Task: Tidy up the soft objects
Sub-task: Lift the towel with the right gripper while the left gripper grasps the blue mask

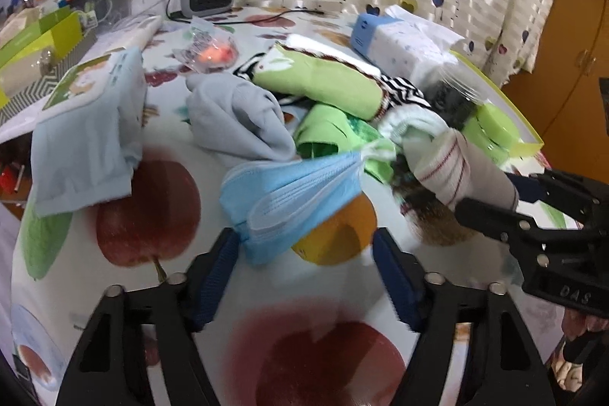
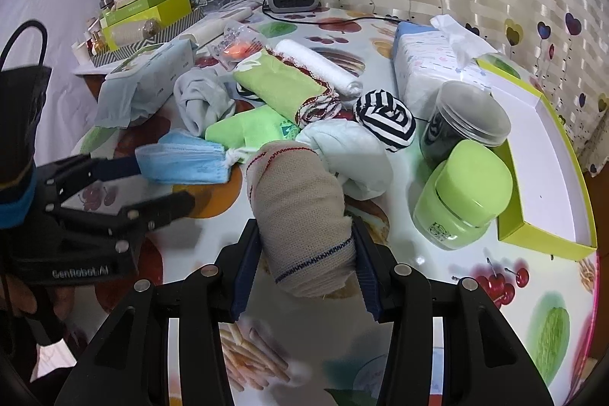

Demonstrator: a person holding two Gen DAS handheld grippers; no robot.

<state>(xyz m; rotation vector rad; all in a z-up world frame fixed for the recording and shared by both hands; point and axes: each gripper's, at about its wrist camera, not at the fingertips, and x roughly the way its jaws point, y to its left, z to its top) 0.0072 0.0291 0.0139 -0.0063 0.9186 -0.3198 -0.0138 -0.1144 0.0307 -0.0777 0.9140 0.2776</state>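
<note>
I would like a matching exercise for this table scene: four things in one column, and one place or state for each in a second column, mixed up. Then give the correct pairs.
Things:
1. beige rolled cloth
2. blue face masks
3. striped sock ball
4. green-lidded jar

Places or states:
A. lies against the white and green open box
B. clamped between the jaws of the right gripper
C. rests behind the white cloth bundle
D. a stack at the left gripper, one finger touching it

Pairs: 1-B, 2-D, 3-C, 4-A
</note>
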